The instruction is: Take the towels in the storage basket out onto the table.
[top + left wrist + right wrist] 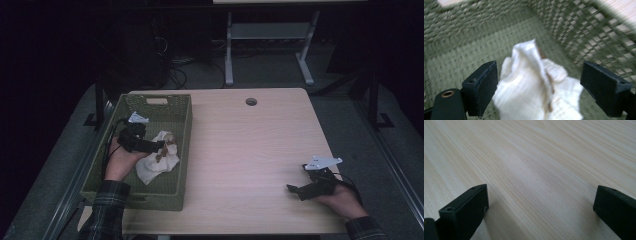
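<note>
Your left gripper point(540, 87) jaws wide apart, straddling white cloth point(536, 92), not clamped | cloth lies inside green woven basket point(182, 120), table's left | your right gripper point(541, 212) jaws spread, empty, over bare table point(536, 157)

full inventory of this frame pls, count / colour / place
woven basket: 1, olive green, left side of table
crumpled cloth: 1, white with brownish marks, inside the basket
wooden table: 1, light wood, round cable hole near far edge
table frame: 1, white legs, on the floor behind
left gripper: 1, black, jaws open on either side of the cloth, inside the basket
right gripper: 1, black, jaws open over bare tabletop at near right
hands: 2, plaid sleeves
</note>
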`<state>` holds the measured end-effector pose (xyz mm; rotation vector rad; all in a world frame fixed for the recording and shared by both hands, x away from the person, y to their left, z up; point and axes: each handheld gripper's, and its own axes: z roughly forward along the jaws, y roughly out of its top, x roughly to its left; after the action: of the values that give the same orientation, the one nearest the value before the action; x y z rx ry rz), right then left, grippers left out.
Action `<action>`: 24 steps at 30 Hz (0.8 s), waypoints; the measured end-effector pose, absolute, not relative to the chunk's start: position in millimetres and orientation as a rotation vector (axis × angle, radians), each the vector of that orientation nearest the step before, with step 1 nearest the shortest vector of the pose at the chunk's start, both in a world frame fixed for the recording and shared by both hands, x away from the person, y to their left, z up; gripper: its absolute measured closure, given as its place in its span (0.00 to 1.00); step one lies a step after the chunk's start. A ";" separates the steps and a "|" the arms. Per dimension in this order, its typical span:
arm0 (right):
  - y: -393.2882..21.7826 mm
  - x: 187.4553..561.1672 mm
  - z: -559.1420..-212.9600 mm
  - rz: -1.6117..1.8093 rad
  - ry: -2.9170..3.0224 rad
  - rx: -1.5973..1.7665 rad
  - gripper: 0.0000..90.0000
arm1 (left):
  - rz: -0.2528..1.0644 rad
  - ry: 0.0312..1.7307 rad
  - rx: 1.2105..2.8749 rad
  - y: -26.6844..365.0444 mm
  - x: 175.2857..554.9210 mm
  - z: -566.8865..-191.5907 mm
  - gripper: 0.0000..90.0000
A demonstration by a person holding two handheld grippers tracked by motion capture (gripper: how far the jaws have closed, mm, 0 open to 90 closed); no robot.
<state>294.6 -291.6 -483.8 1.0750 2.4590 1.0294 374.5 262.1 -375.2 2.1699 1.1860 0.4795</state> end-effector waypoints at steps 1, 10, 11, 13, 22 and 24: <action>-291.6 294.6 -483.8 1.029 2.459 1.075 0.00 | 0.479 1.186 2.170 262.1 374.5 -375.2 0.16; -291.8 294.7 -483.9 1.027 2.459 1.072 0.00 | 0.407 1.280 2.222 265.4 384.3 -406.5 0.16; -291.7 294.6 -483.9 1.028 2.459 1.073 0.00 | 0.407 1.280 2.222 265.4 384.3 -406.5 0.16; -291.7 294.6 -483.9 1.028 2.459 1.073 0.00 | 0.392 1.290 2.233 264.8 385.5 -410.0 0.16; -291.6 294.6 -483.9 1.029 2.459 1.074 0.00 | 0.353 1.299 2.335 259.3 390.6 -425.2 0.16; -291.6 294.6 -483.9 1.029 2.459 1.074 0.00 | 0.336 1.304 2.352 258.1 391.0 -428.2 0.16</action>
<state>294.6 -291.6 -483.9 1.0738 2.4589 1.0287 391.0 258.1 -428.2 2.3524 1.3043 0.3356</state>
